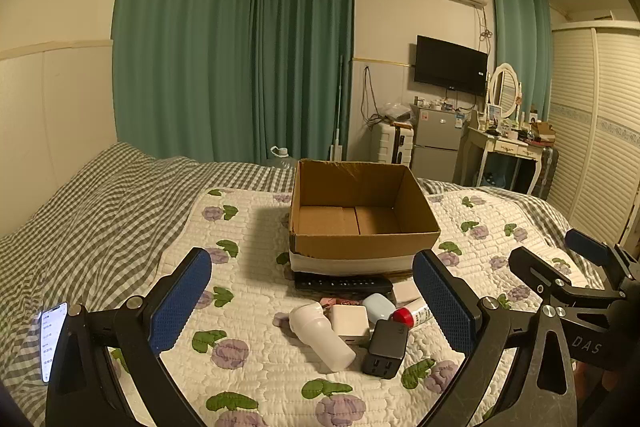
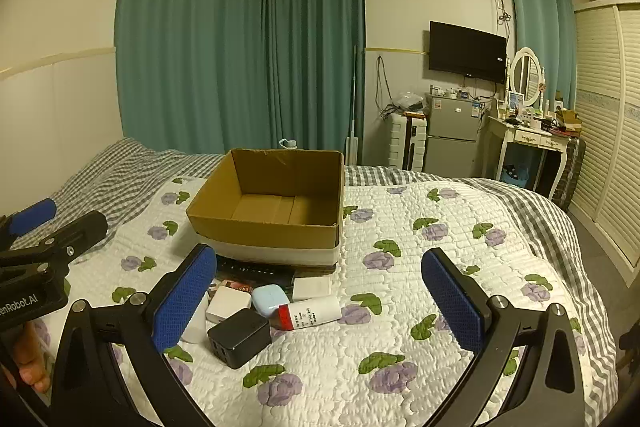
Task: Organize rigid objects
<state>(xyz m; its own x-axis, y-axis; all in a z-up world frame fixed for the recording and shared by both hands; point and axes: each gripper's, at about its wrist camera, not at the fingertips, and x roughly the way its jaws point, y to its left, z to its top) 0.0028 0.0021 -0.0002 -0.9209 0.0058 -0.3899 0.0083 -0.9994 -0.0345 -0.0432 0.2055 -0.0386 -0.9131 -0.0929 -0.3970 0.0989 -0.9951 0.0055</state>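
- Surveying before the first pick: I hold the left gripper [image 1: 312, 303] and right gripper [image 2: 320, 301] above the quilt [image 2: 400, 307], both jaws spread fully wide, nothing between them.
- Cardboard box [image 1: 360, 223]: empty, mid-quilt.
- Clutter against the box's near side: black remote [image 1: 342, 283], white bottle [image 1: 320, 337], white charger [image 1: 350, 321], black adapter [image 1: 386, 347], pale blue case [image 1: 378, 307], red-capped tube [image 2: 308, 313].
- Next, in my judgement: lower one gripper over an outer item, probably the adapter, and close.
- Room: checked bed sheet [image 1: 80, 219], green curtains [image 1: 200, 47], a phone [image 1: 52, 339] at the left edge.
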